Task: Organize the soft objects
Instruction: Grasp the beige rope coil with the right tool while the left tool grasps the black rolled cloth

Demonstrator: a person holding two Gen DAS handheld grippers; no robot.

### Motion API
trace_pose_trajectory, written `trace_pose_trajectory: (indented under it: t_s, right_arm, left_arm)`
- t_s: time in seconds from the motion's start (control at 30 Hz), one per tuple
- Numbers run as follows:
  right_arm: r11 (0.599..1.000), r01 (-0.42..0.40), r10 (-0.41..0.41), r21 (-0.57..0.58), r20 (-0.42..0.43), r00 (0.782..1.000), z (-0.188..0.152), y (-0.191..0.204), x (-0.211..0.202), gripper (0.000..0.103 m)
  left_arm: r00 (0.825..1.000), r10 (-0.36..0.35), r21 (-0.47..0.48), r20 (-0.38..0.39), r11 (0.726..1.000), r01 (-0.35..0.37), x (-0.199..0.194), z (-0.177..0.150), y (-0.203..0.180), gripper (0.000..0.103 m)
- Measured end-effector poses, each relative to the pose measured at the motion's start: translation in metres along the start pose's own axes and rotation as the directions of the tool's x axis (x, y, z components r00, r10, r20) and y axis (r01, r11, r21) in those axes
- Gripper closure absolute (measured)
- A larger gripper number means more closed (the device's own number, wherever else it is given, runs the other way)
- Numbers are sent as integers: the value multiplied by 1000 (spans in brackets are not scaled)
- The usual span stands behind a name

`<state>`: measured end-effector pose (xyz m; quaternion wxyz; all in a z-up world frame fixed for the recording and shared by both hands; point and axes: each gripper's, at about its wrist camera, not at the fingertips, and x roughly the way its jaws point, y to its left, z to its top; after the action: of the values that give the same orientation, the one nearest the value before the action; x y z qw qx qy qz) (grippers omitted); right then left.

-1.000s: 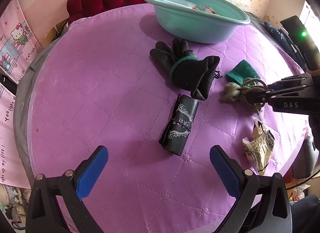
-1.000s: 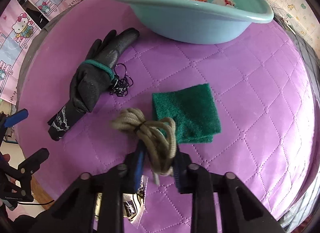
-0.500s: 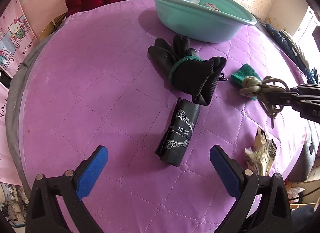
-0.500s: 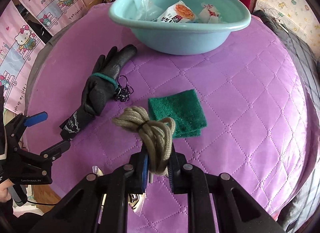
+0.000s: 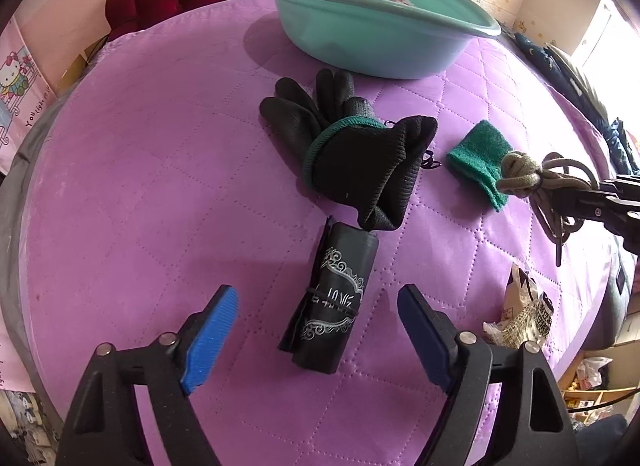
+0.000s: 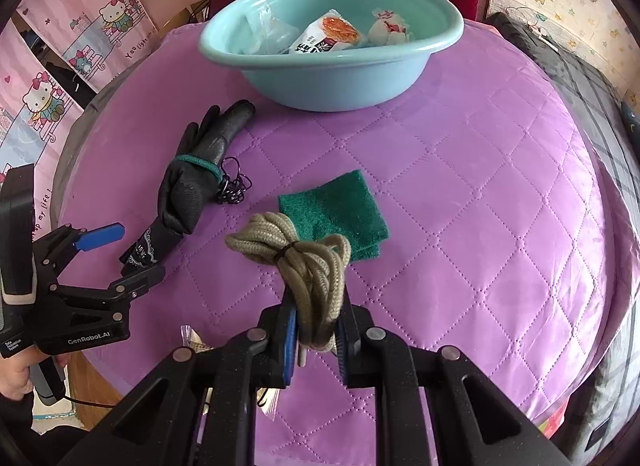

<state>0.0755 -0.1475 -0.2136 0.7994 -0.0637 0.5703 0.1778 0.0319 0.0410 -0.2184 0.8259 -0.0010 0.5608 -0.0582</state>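
The step in hand looks like carrying the rope bundle (image 6: 296, 250) to the teal basin (image 6: 332, 77) at the far edge of the bed (image 6: 480, 185), where 3 wrapped packets already lie. To do it well, the person would lift the bundle high enough to clear the basin's rim, bring it over the bare right half of the bowl, and only then let go, so the loose end hanging below does not snag the green cloth (image 6: 336, 213) lying just beyond it.

The right tool (image 6: 316, 342) is clamped on the bundle's lower coils, its 2 pads pressed against the rope on either side; the bundle stands up out of the grip, clear of the quilt.

The left tool (image 5: 316, 330) holds nothing. Its blue pads (image 5: 212, 330) stand wide apart, hovering near the bed's near edge with the black printed roll (image 5: 336, 302) between them, apparently untouched. The black gloves (image 5: 352, 149) rest mid-bed against the roll's far end.
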Motion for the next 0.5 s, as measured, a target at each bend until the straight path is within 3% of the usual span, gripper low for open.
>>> trace_pose_trajectory:
  t_s: [0.1, 0.13, 0.23, 0.33, 0.5]
  right_arm:
    - [1000, 2, -2, 6, 1, 1000, -1, -2, -2, 87]
    - [1000, 0, 0, 11, 2, 1000, -1, -3, -3, 87]
    - [1000, 2, -2, 20, 2, 1000, -1, -3, -1, 87]
    - [1000, 2, -2, 19, 1, 1000, -1, -3, 0, 87]
    - [1000, 0, 0, 21, 3, 1000, -1, -3, -1, 87]
  left_arm:
    - [1000, -5, 9, -7, 1000, 5, 5, 6, -3, 67]
    - [1000, -11, 5, -9, 1000, 11, 6, 7, -3, 73]
    - [998, -60, -6, -13, 998, 60, 7, 9, -1, 82]
    - [996, -90, 1, -7, 996, 90, 5, 9, -3, 84]
    - [997, -81, 11, -4, 997, 81, -3, 5, -8, 84]
